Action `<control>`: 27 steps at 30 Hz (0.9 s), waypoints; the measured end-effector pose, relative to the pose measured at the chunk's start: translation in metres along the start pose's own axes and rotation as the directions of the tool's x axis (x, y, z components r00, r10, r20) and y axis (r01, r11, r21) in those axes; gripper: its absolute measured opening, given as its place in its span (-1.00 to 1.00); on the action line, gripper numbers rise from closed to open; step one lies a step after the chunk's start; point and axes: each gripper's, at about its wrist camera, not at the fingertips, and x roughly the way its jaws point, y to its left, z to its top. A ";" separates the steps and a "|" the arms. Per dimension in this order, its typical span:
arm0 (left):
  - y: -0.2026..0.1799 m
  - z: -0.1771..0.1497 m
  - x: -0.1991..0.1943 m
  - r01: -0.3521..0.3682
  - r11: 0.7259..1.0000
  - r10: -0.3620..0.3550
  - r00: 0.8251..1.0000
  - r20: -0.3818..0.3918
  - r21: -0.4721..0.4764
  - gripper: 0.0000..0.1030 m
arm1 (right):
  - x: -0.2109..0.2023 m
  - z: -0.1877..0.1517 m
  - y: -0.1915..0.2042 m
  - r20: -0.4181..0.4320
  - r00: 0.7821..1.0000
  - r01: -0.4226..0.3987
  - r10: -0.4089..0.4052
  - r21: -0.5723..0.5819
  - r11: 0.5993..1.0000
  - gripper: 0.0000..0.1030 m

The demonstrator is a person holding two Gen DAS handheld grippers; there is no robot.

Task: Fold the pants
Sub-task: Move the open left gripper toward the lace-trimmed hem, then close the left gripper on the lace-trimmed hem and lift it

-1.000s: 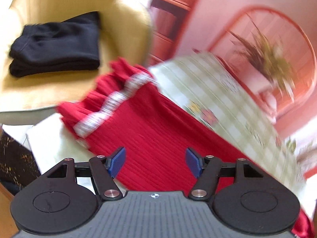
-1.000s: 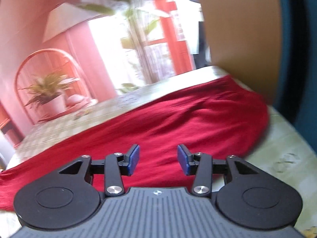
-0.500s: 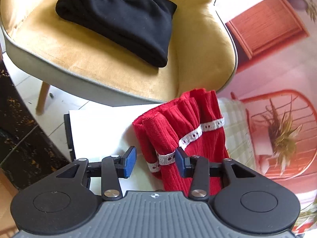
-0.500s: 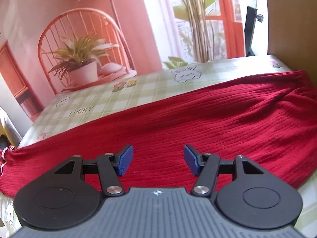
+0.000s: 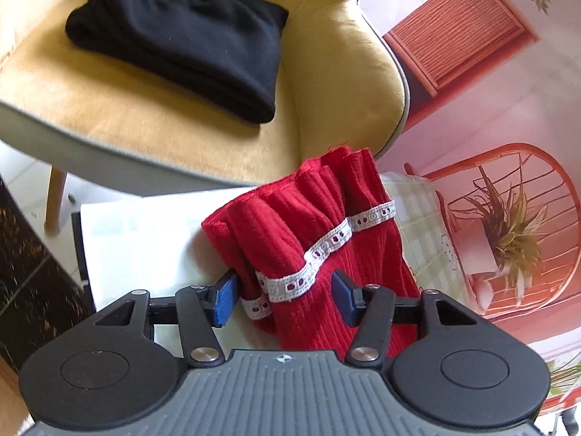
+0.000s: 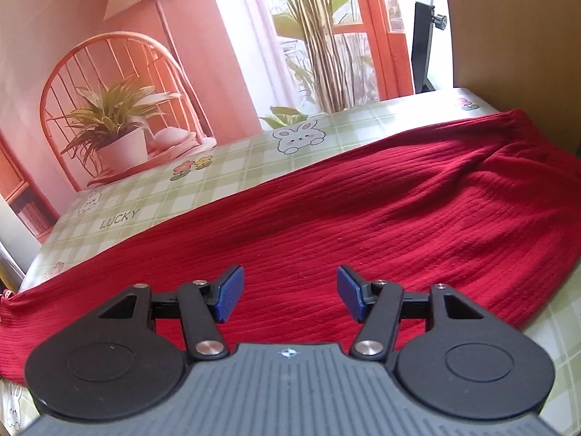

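Note:
The red ribbed pants (image 6: 363, 214) lie stretched across the green checked tablecloth (image 6: 232, 167). Their gathered hem with a white lace band (image 5: 326, 243) hangs over the table's left end in the left wrist view. My left gripper (image 5: 285, 299) is open, its blue pads on either side of the bunched hem (image 5: 301, 218) near the lace. My right gripper (image 6: 290, 296) is open and empty, low over the middle of the pants.
A yellow armchair (image 5: 109, 116) stands beyond the table's left end with folded black pants (image 5: 181, 36) on its seat. White paper (image 5: 138, 232) lies below the hem. A brown panel (image 6: 508, 36) rises at the table's far right. A printed backdrop (image 6: 120, 127) lines the far edge.
The left gripper swung to the pants' hem end, narrowed around it half a second ago, and its jaws now stand wider. The right gripper's jaws widened and the view steadied.

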 end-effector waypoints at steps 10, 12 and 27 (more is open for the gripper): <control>-0.010 0.006 0.011 -0.041 0.997 0.034 0.994 0.106 0.071 -0.05 | -0.005 -0.004 -0.007 0.004 1.000 0.013 -0.013 0.010 1.000 0.17; -0.010 0.007 0.012 -0.041 0.996 0.032 0.992 0.121 0.074 -0.05 | -0.005 -0.004 -0.007 0.003 1.000 0.011 -0.011 0.006 1.000 0.17; -0.023 0.000 0.000 -0.099 0.978 0.069 0.984 0.162 0.184 -0.78 | -0.004 -0.004 -0.010 0.003 1.000 0.013 -0.013 0.016 1.000 0.17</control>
